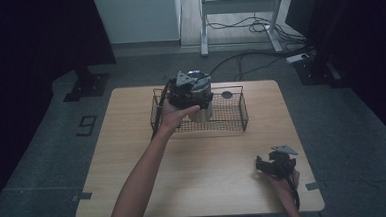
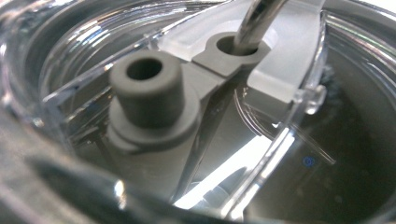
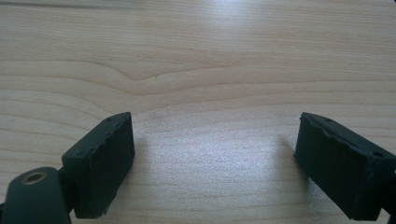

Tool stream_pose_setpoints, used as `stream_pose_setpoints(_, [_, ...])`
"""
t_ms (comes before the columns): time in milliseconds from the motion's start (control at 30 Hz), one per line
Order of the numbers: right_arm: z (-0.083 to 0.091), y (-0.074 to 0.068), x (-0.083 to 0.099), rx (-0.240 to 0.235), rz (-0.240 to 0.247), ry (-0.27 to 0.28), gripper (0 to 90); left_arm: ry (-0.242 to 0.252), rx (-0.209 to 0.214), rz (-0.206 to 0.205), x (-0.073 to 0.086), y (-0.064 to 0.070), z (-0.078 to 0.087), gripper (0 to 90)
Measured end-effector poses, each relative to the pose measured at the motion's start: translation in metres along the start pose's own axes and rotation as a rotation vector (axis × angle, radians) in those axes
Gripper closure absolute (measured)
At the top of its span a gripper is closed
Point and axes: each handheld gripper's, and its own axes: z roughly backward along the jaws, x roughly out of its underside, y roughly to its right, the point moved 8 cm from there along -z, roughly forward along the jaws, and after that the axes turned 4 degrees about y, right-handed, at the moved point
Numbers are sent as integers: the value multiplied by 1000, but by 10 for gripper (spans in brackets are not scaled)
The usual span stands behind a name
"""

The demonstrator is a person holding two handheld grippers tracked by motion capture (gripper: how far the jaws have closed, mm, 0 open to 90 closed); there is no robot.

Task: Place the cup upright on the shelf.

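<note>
**benchwatcher:** So what's the layout? Start big.

**gripcam_guy:** Biggest thing is the wooden surface [image 1: 194, 178], light grain, mostly bare. Toward the far side sits a black wire basket [image 1: 231, 117], long and low. The left gripper [image 1: 192, 91] is held over the left half of that basket, with the person's left hand [image 1: 174, 114] wrapped around its body and the forearm reaching in from the bottom of the high view.

**benchwatcher:** And what's in front of the left fingers?

**gripcam_guy:** A clear plastic container [image 2: 299, 93] pressed right up against the camera (super close, edges all blurry). Inside there's a grey spout-like piece [image 2: 147, 100] with a round hole on top, and just beyond it a grey ring [image 2: 233, 51] with a shiny metal rod [image 2: 254, 21] going down through it. In the high view the pale container [image 1: 201, 113] hangs just below the gripper, inside the basket's outline. Whether those fingers are pinching it or spread, I honestly can't tell.

**benchwatcher:** Right side?

**gripcam_guy:** The right gripper [image 1: 265, 165] is down near the front right corner, well apart from the basket, held by the right hand [image 1: 287, 181]. Its fingers [image 3: 100, 163] are spread wide with just bare wood between them. Smallest bit: a dark round disc [image 1: 227, 94] beside the basket's far rim.
</note>
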Motion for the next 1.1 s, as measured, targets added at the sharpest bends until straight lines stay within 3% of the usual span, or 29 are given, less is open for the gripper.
stream_pose_setpoints(467, [0,0,0,-2,1,1,124,-11,-14,-5,-6,-9,-14,40])
stream_pose_setpoints(1100, [0,0,0,-3,4,2,128,-28,-75,38,5,-40,-43,40])
